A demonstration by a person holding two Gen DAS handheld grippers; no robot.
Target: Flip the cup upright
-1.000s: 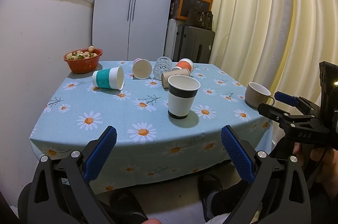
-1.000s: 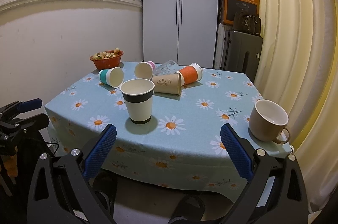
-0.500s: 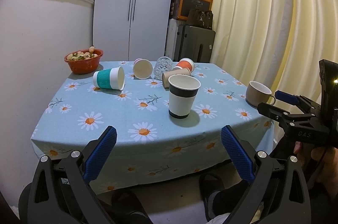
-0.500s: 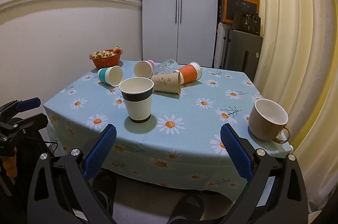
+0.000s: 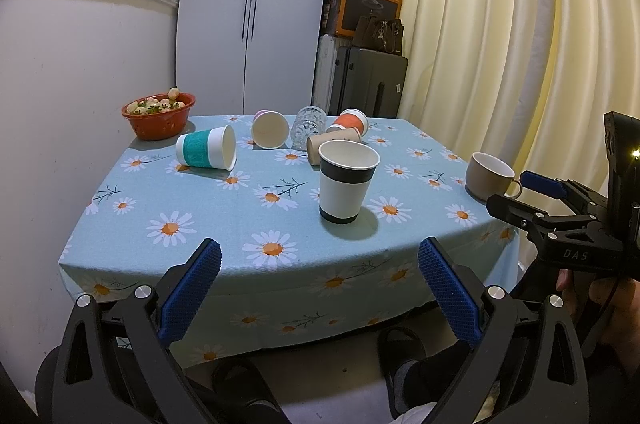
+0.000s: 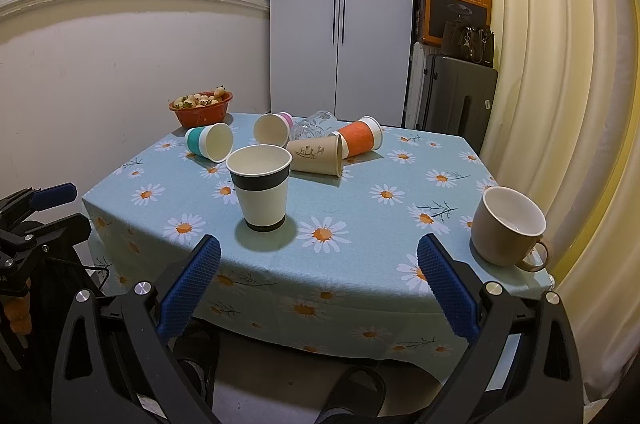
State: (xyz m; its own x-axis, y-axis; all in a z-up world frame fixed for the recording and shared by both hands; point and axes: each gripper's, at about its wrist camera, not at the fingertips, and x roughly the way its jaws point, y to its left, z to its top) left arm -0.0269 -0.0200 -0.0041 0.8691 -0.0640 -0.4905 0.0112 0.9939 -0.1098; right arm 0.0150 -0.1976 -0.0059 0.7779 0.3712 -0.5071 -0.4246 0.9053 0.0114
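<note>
Your tipped teal-banded paper cup (image 5: 206, 152) lies on its side at the frame's left-centre, mouth facing right. The black-banded paper cup (image 5: 347, 180) stands upright mid-bench (image 5: 200, 224). Both grippers, left (image 5: 319, 294) and right (image 6: 319, 294), hang released and empty.

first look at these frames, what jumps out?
A black-banded paper cup stands upright near the front of the daisy tablecloth. Behind it lies a cluster of tipped cups: teal cup, pink-based cup, kraft cup, orange cup. A beige mug sits at the right corner. Both grippers hang short of the table, jaws open.
</note>
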